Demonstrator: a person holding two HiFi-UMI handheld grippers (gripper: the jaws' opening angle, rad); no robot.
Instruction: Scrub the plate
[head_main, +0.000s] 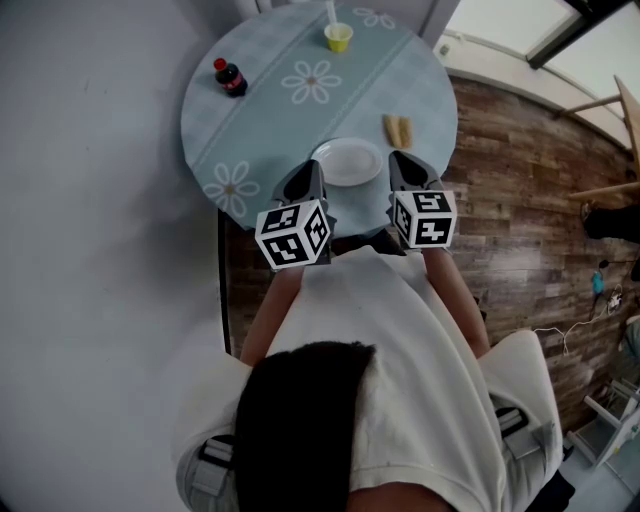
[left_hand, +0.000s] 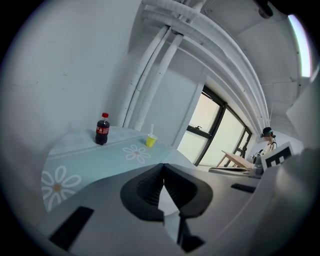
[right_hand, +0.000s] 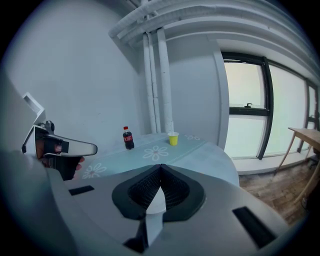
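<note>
A white plate (head_main: 347, 161) lies empty near the front edge of the round, flower-patterned table (head_main: 260, 120). My left gripper (head_main: 309, 172) hovers at the plate's left rim and my right gripper (head_main: 401, 160) at its right rim. Both are shut with nothing between the jaws, as the left gripper view (left_hand: 163, 170) and the right gripper view (right_hand: 160, 170) show. A tan scrubbing pad (head_main: 397, 130) lies on the table just beyond the right gripper. In both gripper views the jaws hide most of the plate.
A cola bottle (head_main: 230, 77) (left_hand: 102, 129) (right_hand: 128, 138) stands at the far left of the table. A yellow cup with a straw (head_main: 339, 38) (left_hand: 151, 140) (right_hand: 173, 138) stands at the far edge. A wall borders the left, and wooden floor lies to the right.
</note>
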